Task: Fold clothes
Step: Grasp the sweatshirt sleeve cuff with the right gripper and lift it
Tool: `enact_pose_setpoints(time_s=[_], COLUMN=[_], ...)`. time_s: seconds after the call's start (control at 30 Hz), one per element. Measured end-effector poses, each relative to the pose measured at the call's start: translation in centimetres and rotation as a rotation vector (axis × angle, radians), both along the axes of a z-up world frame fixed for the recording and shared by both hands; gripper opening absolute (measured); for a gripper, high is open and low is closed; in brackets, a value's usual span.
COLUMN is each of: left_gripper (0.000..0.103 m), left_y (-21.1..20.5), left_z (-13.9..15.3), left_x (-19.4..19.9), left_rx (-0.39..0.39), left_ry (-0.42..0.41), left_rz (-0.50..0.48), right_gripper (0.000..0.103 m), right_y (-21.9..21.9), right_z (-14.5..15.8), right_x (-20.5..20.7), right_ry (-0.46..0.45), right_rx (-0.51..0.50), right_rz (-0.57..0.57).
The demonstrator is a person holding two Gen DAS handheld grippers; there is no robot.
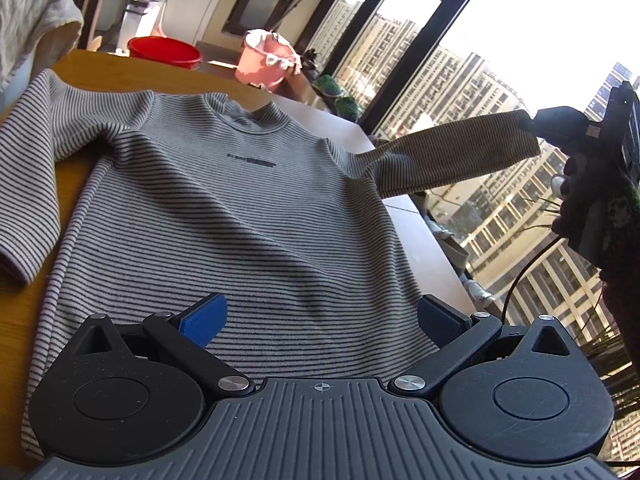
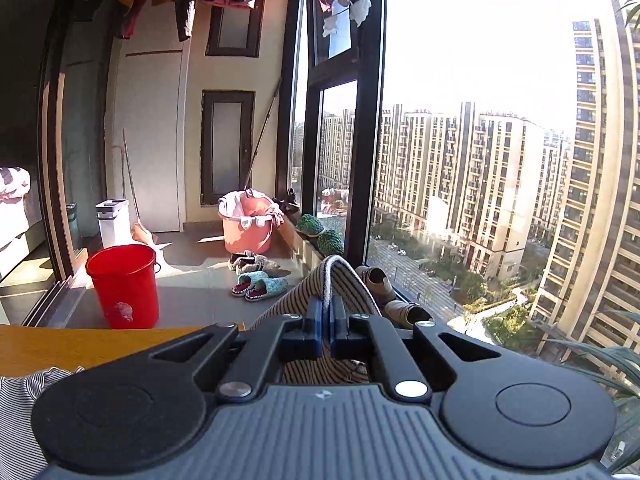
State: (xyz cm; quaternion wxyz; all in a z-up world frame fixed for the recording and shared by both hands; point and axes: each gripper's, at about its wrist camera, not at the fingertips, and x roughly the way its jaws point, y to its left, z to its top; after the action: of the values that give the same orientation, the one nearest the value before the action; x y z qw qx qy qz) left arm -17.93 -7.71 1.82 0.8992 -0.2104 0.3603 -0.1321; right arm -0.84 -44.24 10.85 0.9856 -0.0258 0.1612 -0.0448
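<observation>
A grey striped sweater [image 1: 224, 216] lies face up on the wooden table [image 1: 100, 68], collar at the far end. My left gripper [image 1: 320, 320] hovers open over its hem, blue pads wide apart with nothing between them. In the left wrist view my right gripper [image 1: 524, 124] is shut on the cuff of the right sleeve [image 1: 460, 156] and holds it lifted off the table, stretched out to the right. The right wrist view shows the same striped cuff [image 2: 332, 280] pinched between the blue pads of my right gripper [image 2: 326, 320]. The left sleeve [image 1: 28, 152] rests flat on the table.
The table's right edge [image 1: 432, 240] runs close beside the sweater, with a tall window beyond. A red bucket [image 2: 124, 284], a pink bucket [image 2: 248, 228] and slippers [image 2: 260, 286] stand on the balcony floor past the table's far end. A pale cloth [image 1: 32, 12] hangs at the far left.
</observation>
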Motion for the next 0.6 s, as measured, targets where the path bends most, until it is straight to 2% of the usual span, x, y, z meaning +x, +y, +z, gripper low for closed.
enact_pose_setpoints(time_s=[0.17, 0.6], left_gripper=[0.103, 0.103], left_y=[0.0, 1.5], left_z=[-0.4, -1.6], left_x=[0.0, -0.1], left_rx=[-0.007, -0.057], left_ry=[0.011, 0.037], left_rz=[-0.005, 0.028], right_gripper=[0.003, 0.003], right_y=[4.4, 13.2], right_z=[3.5, 5.0], right_x=[-0.9, -0.4], right_ry=[-0.067, -0.019], right_rx=[-0.05, -0.036], right_rz=[0.13, 0.308])
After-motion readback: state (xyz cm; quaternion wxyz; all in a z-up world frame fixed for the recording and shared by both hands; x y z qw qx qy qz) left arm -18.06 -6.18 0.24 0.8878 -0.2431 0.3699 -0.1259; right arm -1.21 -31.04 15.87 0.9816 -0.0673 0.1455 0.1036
